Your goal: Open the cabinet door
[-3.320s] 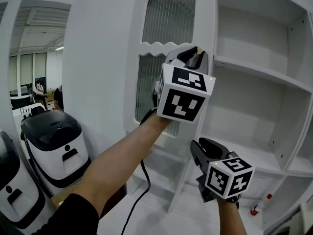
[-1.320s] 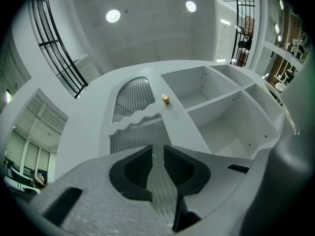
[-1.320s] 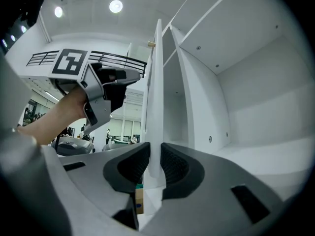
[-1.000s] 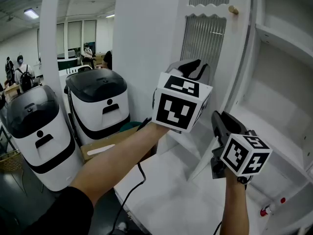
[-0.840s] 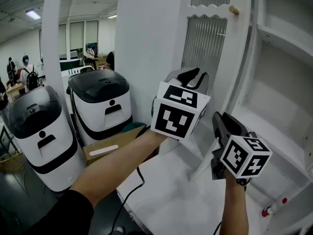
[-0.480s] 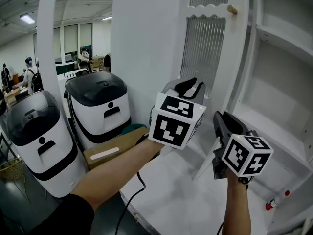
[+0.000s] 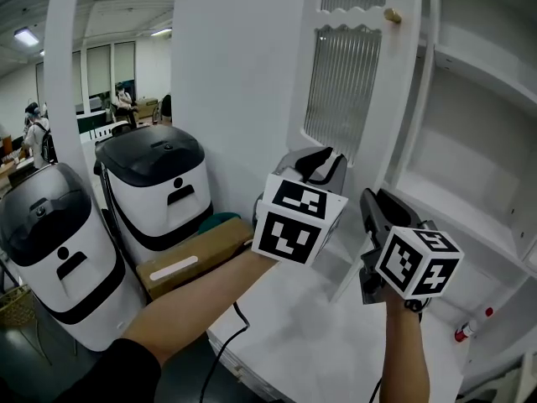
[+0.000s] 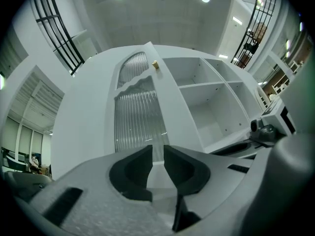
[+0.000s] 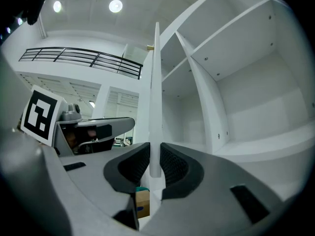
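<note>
White cabinet door (image 7: 348, 91) with ribbed glass panels stands wide open, swung out to the left of the tall white cabinet (image 7: 482, 149), whose bare shelves show on the right. Left of the door stand two big white machines with black lids (image 7: 155, 187), with a flat brown cardboard box (image 7: 189, 260) beside them. The right gripper (image 9: 155, 150) is low on the door's free side. The thin door edge sits in the gap of its two jaws and fills it, so it looks pinched on the edge. The left gripper (image 8: 157, 151) hangs in front of the door, not touching it, jaws a little apart with nothing in them. High on the door is a small round gold knob (image 7: 392, 14), and nothing holds it.

I think the door is nearly all the way open. To finish well, the right gripper should keep its pinch steady and go round in a curve with the door, not tug straight. It should go slow, so the door does not bump the plain white wall (image 7: 243, 82) behind it.

A few seconds ago the left gripper was up high by the door's edge, where the knob is. Now it is lower and the knob shows
</note>
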`<state>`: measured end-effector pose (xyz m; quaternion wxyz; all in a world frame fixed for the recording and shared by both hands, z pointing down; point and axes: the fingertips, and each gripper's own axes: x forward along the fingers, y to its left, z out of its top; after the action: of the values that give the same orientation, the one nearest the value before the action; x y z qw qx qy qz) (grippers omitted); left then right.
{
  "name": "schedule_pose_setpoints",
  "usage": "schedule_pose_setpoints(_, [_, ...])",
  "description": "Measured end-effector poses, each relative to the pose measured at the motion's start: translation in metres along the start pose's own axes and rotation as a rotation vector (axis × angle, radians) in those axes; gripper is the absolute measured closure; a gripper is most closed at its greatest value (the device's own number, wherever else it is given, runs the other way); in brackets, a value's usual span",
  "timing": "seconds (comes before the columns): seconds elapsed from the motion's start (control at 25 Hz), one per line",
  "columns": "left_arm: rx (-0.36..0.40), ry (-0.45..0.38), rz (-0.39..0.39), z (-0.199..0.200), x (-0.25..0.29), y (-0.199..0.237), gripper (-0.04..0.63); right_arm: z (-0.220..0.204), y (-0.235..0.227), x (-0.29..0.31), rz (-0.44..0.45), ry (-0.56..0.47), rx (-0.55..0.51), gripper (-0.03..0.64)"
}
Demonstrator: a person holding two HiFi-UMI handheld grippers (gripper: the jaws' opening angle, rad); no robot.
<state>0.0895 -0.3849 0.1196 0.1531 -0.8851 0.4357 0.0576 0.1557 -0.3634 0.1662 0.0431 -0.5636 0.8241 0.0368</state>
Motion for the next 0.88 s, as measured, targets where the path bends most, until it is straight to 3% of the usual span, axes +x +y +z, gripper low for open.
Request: schedule_pose_setpoints(0.88, [-0.007, 0.027, -0.040, -0.013, -0.039, 0.016, 0.549, 0.002, 0.049, -0.006, -0.052, 0.003, -0.013, 0.549])
